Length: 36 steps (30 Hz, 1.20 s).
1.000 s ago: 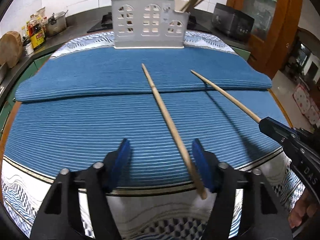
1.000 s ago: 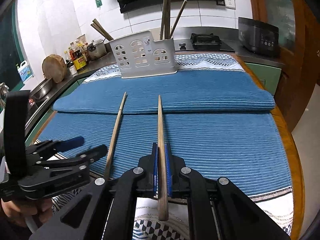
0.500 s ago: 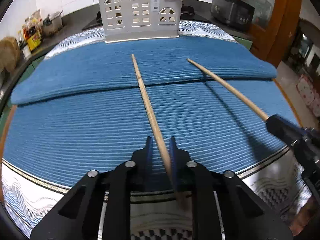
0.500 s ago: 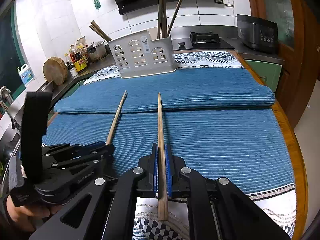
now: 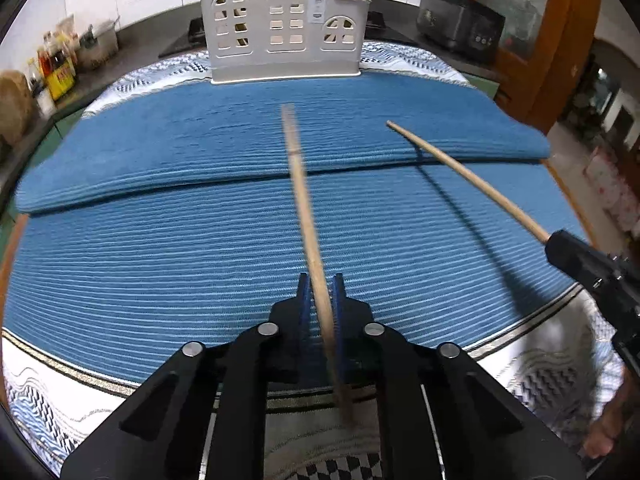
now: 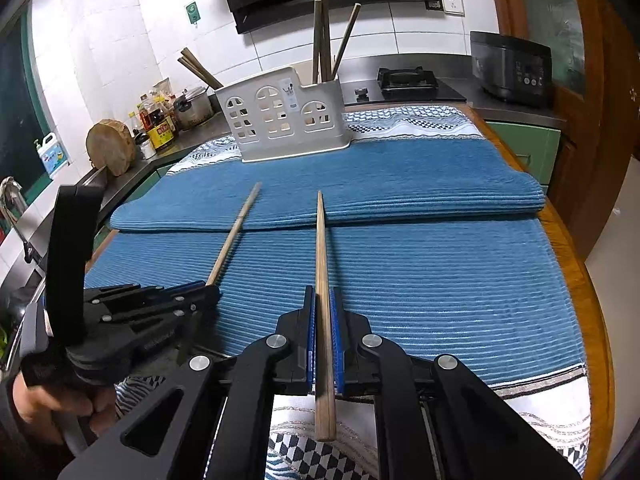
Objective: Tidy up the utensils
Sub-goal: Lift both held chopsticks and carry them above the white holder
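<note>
1. The left gripper [image 5: 319, 304] is closed on a wooden chopstick [image 5: 304, 208]. The stick's far end, toward 12 o'clock, is smeared by motion blur, and its near end fades over the white cloth below the fingers.
2. The right gripper [image 6: 324, 316] is clamped on a second chopstick [image 6: 320, 256], whose tip points to 12 o'clock. From the left wrist camera, only the tip of that gripper shows, at 3 o'clock, the rest cut off by the frame edge.
3. A hand [image 6: 44, 404] at 8 o'clock in the right wrist view is partly cropped.
4. The white utensil holder [image 6: 286, 114] stands at 12 o'clock at the far edge of the blue ribbed mat [image 6: 420, 280]. More chopsticks stand in it, their tops cut off in the left view.
5. The mat covers a patterned cloth [image 6: 536, 400] on a round, wood-rimmed table.
6. Behind are a counter with bottles [image 6: 158, 124], probably condiments, a gas hob [image 6: 406, 78] and white wall tiles.
</note>
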Tool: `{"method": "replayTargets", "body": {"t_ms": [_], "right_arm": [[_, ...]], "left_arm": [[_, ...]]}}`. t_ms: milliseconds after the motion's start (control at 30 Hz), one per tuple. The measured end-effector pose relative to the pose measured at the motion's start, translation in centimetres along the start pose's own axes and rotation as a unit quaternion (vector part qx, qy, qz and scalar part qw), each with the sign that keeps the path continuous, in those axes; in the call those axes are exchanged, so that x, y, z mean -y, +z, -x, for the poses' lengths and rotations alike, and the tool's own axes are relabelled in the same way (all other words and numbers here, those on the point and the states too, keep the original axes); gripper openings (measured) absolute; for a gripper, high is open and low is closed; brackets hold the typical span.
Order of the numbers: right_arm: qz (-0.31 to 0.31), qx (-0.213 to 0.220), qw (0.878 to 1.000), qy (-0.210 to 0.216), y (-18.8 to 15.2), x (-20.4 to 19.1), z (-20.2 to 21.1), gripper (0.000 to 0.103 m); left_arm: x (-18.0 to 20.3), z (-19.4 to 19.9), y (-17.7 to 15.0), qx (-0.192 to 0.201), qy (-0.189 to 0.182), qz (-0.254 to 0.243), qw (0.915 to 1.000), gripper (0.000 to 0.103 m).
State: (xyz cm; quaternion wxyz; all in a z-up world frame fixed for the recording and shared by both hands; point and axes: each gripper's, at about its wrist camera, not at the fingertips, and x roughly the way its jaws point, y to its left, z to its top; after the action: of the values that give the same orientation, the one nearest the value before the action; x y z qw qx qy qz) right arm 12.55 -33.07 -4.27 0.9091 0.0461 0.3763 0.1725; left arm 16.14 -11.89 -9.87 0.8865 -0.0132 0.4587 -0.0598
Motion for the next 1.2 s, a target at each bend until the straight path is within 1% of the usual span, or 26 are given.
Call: {"method": "replayTargets", "body": {"t_ms": [167, 333, 467, 567, 767, 833, 933, 1067, 1100, 1200], "right_arm": [[0.011, 0.010, 1.000, 0.000, 0.6, -0.7, 0.8, 0.007], [0.019, 0.026, 0.999, 0.009, 2.0, -1.6, 1.9, 0.007], [0.025, 0.039, 0.999, 0.017, 3.8, -2.2, 2.9, 0.007], [0.033, 0.047, 0.998, 0.023, 5.5, -2.7, 3.4, 0.007], [0.053, 0.057, 0.996, 0.033, 8.8, -4.4, 3.8, 0.007], [0.061, 0.057, 0.996, 0.028, 9.6, -4.9, 3.7, 0.007], [0.070, 0.057, 0.996, 0.027, 10.4, -5.5, 3.5, 0.007], [0.076, 0.057, 0.995, 0.028, 10.4, -6.0, 3.4, 0.007], [0.077, 0.057, 0.995, 0.028, 10.4, -6.1, 3.4, 0.007], [0.081, 0.053, 0.995, 0.028, 10.1, -6.4, 3.0, 0.007]], "left_arm": [[-1.2, 2.0, 0.5, 0.025, -0.012, -0.008, 0.9996, 0.006], [-2.5, 4.2, 1.2, 0.054, -0.027, -0.009, 0.9981, 0.006], [-3.6, 6.1, 2.0, 0.081, -0.043, -0.004, 0.9958, 0.006], [-4.5, 6.9, 3.0, 0.096, -0.057, 0.004, 0.9937, 0.006], [-5.9, 8.1, 5.0, 0.125, -0.076, 0.006, 0.9892, 0.006], [-6.2, 8.0, 5.4, 0.126, -0.077, 0.003, 0.9891, 0.006], [-6.7, 7.6, 5.1, 0.109, -0.086, -0.001, 0.9903, 0.006], [-7.0, 6.6, 3.2, 0.081, -0.085, -0.012, 0.9930, 0.006], [-7.1, 6.4, 2.7, 0.076, -0.083, -0.013, 0.9935, 0.009], [-7.3, 5.3, 1.1, 0.053, -0.089, -0.011, 0.9946, 0.012]]}}
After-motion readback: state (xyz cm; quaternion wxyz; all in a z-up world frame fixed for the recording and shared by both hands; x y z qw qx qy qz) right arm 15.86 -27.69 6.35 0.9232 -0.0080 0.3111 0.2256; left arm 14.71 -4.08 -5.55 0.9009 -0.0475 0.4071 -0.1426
